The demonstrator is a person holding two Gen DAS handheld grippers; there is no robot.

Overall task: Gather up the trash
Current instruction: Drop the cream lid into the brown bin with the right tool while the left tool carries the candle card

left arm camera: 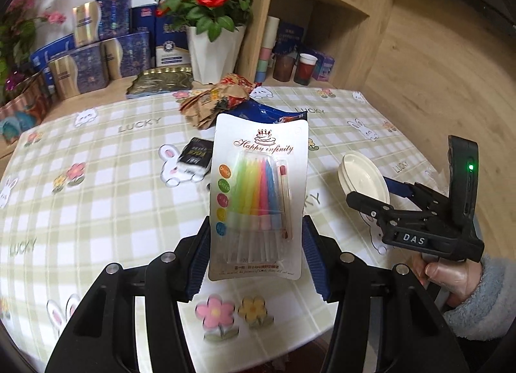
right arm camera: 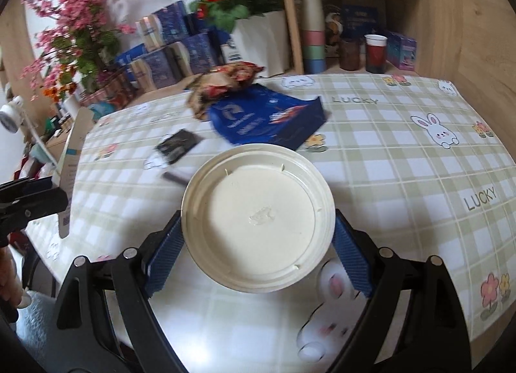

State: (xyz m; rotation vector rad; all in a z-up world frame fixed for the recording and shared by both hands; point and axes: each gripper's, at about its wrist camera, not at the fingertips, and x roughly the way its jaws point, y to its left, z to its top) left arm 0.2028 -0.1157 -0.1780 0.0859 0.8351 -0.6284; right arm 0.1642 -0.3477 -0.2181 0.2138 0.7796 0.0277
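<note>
from my left wrist view, the left gripper [left arm camera: 254, 253] is clamped half-wide on a candle pack [left arm camera: 256, 195] printed "happy infinity", raised over the "lucky" tablecloth [left arm camera: 96, 179]. from my right wrist view, the right gripper [right arm camera: 256, 260] is spread wide, pads squeezing a white lid [right arm camera: 258, 218]; a blue bag [right arm camera: 267, 118] lies on the table beyond.

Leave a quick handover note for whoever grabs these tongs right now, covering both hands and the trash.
Left tongs: shut on the candle pack, lifted off the table.
Right tongs: shut on the white lid, also lifted.
Done: two items picked up.
Left on the table: crumpled brown wrapper, blue packet, small black packet. No bin in view; drop these two, then collect the rest.
</note>
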